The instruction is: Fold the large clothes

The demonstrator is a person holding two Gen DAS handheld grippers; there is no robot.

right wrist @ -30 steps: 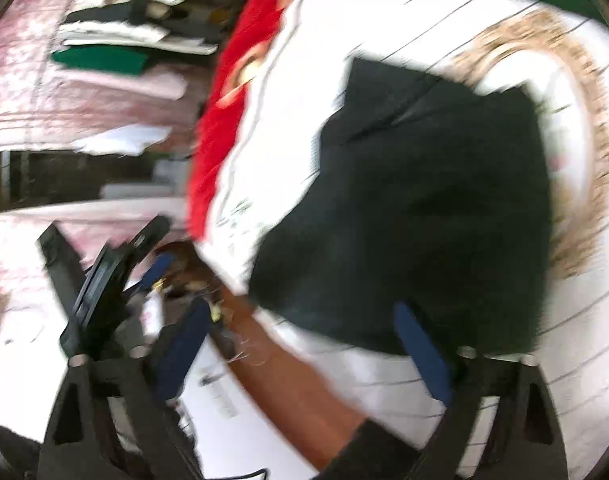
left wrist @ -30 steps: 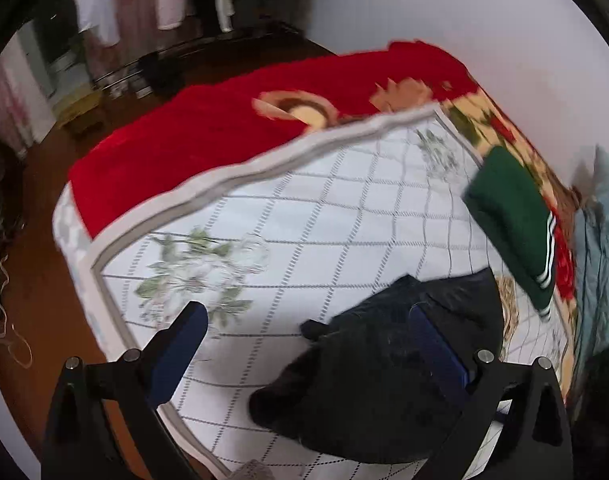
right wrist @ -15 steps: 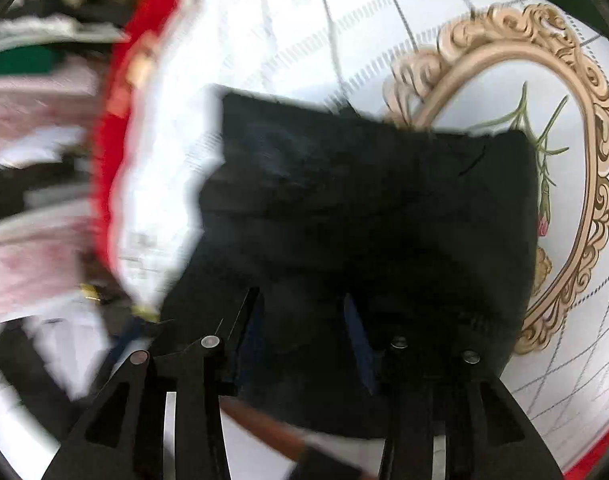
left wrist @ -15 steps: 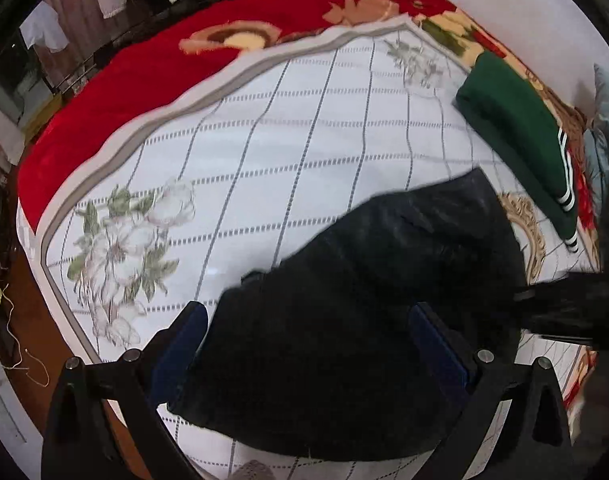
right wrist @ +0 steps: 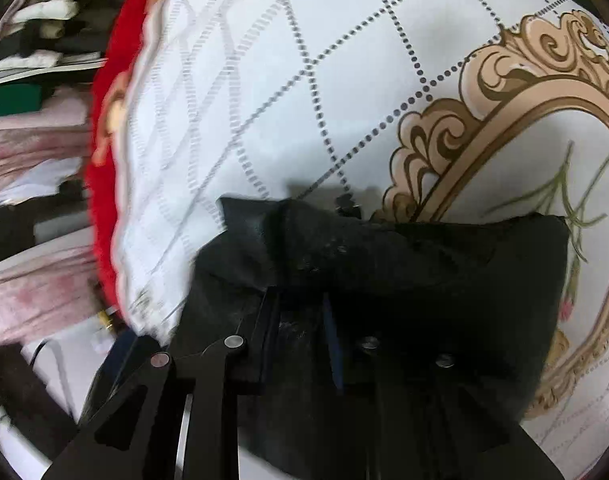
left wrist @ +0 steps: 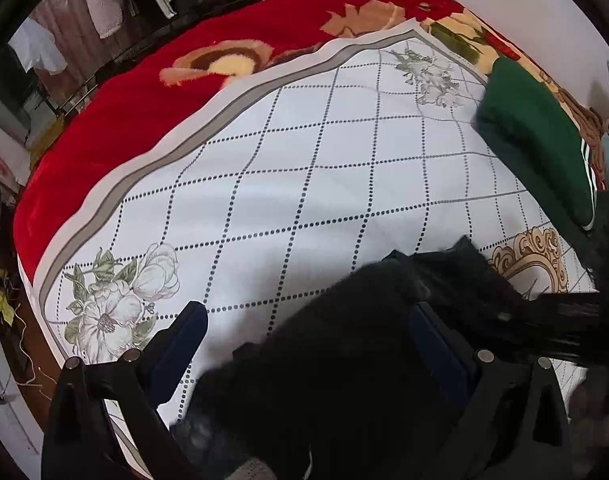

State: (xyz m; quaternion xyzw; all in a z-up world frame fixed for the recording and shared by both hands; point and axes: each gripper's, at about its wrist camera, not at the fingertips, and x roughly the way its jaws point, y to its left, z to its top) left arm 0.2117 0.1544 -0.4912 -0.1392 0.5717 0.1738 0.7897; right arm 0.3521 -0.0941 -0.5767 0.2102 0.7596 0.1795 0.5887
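Note:
A black garment (left wrist: 344, 344) lies bunched on the white checked bedspread (left wrist: 304, 168) near the bed's front edge. It also shows in the right wrist view (right wrist: 424, 280). My left gripper (left wrist: 308, 332) is open, its blue-padded fingers (left wrist: 176, 344) wide apart over the garment's near part. My right gripper (right wrist: 300, 328) is shut on a fold of the black garment, jaws nearly together. The right gripper and hand appear as a dark shape (left wrist: 576, 320) at the right of the left wrist view.
A folded green garment (left wrist: 536, 140) with white stripes lies at the bed's far right. A red floral blanket (left wrist: 152, 92) covers the far side of the bed. Hanging clothes (left wrist: 104, 4) stand beyond it. A gold ornate print (right wrist: 504, 120) marks the bedspread.
My right gripper has closed on the black garment's fold and pulled it nearer the front. The garment has bunched up. My left gripper stays open and has shifted its view slightly.

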